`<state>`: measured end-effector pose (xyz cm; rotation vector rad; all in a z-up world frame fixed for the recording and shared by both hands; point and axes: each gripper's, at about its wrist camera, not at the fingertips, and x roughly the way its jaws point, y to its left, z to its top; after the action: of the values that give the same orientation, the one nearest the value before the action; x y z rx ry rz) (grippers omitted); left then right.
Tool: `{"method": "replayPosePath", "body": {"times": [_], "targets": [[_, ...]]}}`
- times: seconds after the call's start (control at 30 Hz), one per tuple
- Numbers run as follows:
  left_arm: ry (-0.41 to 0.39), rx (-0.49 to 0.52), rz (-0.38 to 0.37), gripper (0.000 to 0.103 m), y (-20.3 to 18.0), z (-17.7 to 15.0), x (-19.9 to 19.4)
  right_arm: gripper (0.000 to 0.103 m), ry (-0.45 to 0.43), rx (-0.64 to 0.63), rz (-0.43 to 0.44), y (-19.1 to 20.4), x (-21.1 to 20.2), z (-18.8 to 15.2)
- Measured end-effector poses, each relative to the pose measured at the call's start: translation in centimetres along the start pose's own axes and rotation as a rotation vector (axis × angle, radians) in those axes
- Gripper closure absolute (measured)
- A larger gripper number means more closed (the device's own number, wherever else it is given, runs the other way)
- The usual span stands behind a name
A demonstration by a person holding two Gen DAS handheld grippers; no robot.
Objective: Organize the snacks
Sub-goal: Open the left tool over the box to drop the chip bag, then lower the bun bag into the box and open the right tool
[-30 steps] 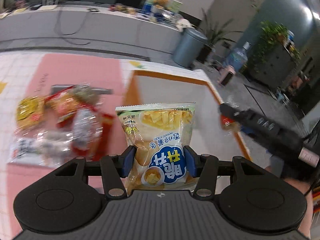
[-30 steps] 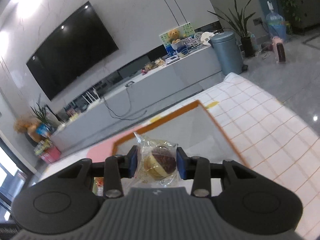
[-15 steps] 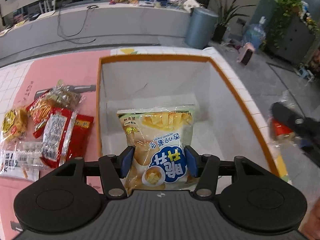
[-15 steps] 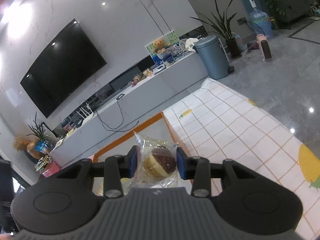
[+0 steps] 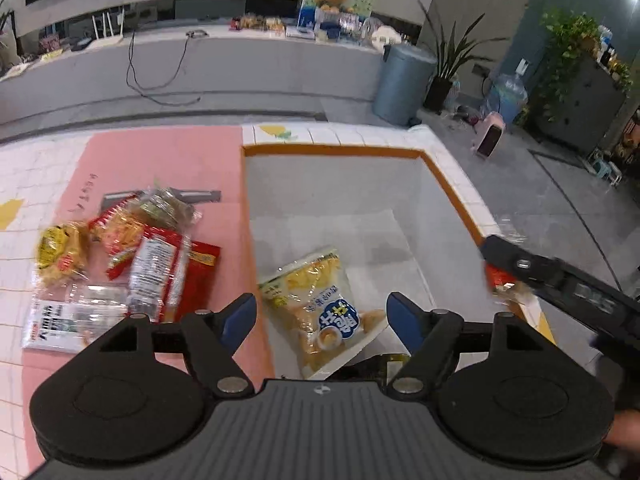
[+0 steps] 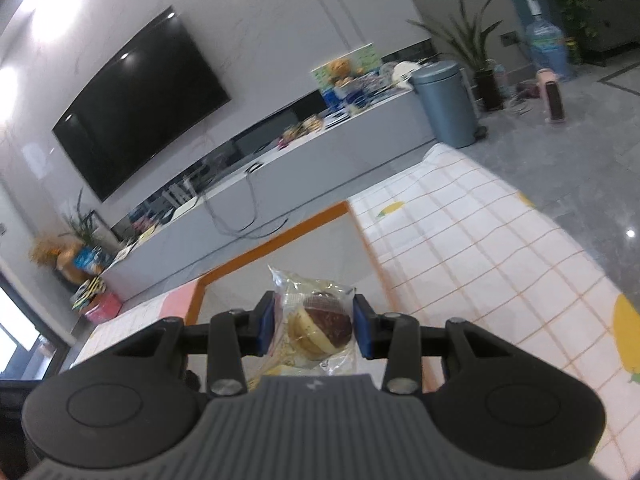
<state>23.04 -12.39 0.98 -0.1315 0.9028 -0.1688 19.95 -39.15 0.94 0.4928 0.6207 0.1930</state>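
My left gripper (image 5: 322, 314) stands open above the bin (image 5: 332, 151), the potato stick bag (image 5: 320, 310) lying inside toward six o'clock, while my right gripper (image 6: 314, 328) clamps the wrapped cake (image 6: 320, 326) for binning next.

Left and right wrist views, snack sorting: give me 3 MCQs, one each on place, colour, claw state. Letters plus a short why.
1. Where is the potato stick bag?
A. on the pink mat
B. inside the orange-rimmed box
C. on the floor

2. What colour are the pads on the left claw?
A. blue
B. red
C. green

3. What is the right claw doing?
A. open, nothing in it
B. shut on a drink bottle
C. shut on the wrapped cake

Answers: 1 B, the bag lies on the box floor between the spread pads. 2 A, both pads show blue. 3 C, the pads press the wrapper on both sides.
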Motion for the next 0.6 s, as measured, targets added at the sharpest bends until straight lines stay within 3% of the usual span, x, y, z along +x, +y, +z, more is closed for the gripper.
{"method": "replayPosePath", "body": {"times": [0.13,0.3,0.47,0.6], "targets": [[-0.052,-0.038,-0.021,0.016,1.8,-0.6,-2.4,0.064,0.034,-0.001,0.052,1.6,1.5,-0.2],[-0.065,-0.032,0.011,0.016,4.1,-1.9,-3.3,0.064,0.141,-0.096,0.077,4.6,4.9,-0.7],[-0.016,-0.073,0.008,0.016,6.8,-3.3,-2.6,0.064,0.280,-0.206,-0.045,6.6,10.2,-1.6],[0.011,-0.082,0.022,0.016,8.6,-4.0,-2.1,0.064,0.400,-0.304,-0.077,7.5,13.3,-3.2]]}}
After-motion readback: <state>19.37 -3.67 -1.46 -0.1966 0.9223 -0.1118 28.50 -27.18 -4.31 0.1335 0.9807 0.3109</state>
